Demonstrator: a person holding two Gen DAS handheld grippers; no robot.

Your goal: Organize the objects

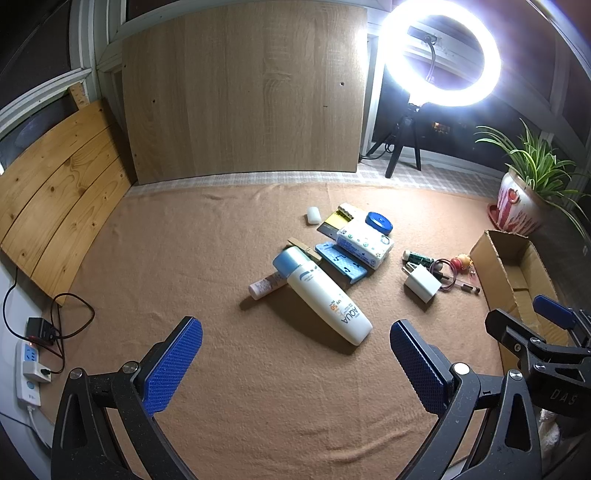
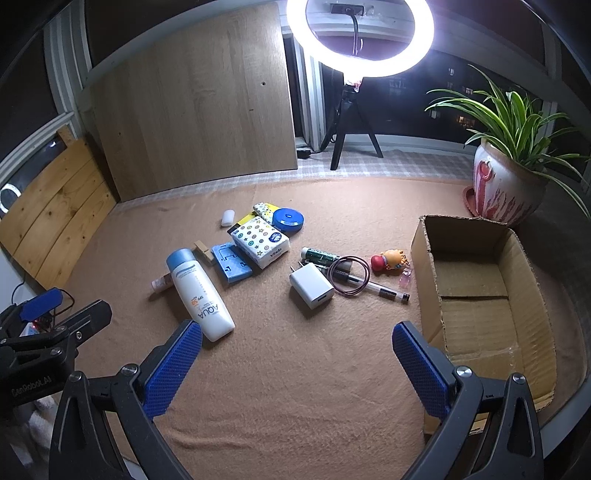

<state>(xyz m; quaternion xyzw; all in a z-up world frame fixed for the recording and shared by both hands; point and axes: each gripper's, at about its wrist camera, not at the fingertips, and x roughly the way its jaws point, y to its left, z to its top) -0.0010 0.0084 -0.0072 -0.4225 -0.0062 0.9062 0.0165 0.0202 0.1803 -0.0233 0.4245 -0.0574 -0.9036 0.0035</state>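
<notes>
Ahead of the left gripper (image 1: 295, 354), between the lines of its two widely spread jaws, a white sunscreen bottle (image 1: 325, 295) with a pale blue cap was seen lying flat on the tan blanket (image 1: 184, 258), its base pointed toward the jaws. Nothing was held between the blue pads (image 1: 173, 365). Under the bottle's capped end a small pink tube (image 1: 263, 287) was partly covered, and just beyond the cap a wooden clothespin (image 1: 304, 251) and a blue sponge (image 1: 341, 263) were laid. Farther out, a tissue pack (image 1: 365, 242) was rested partly on the sponge, with a round blue tin (image 1: 379, 222) touching its far side and a small white capsule (image 1: 313, 215) set apart to the left.

Directly ahead of the right gripper (image 2: 297, 354), whose jaws were likewise spread wide and empty, a white charger (image 2: 311, 288) was seen, with a battery (image 2: 319, 254), a coiled cable (image 2: 349, 275) and a pen (image 2: 373, 286) crowded just beyond and to its right. A small toy figure (image 2: 389, 261) was placed between the pen and an open cardboard box (image 2: 532, 302), which was positioned just outside the right jaw. A potted plant (image 2: 506, 184) and a ring light (image 2: 360, 35) were located well beyond the box.
</notes>
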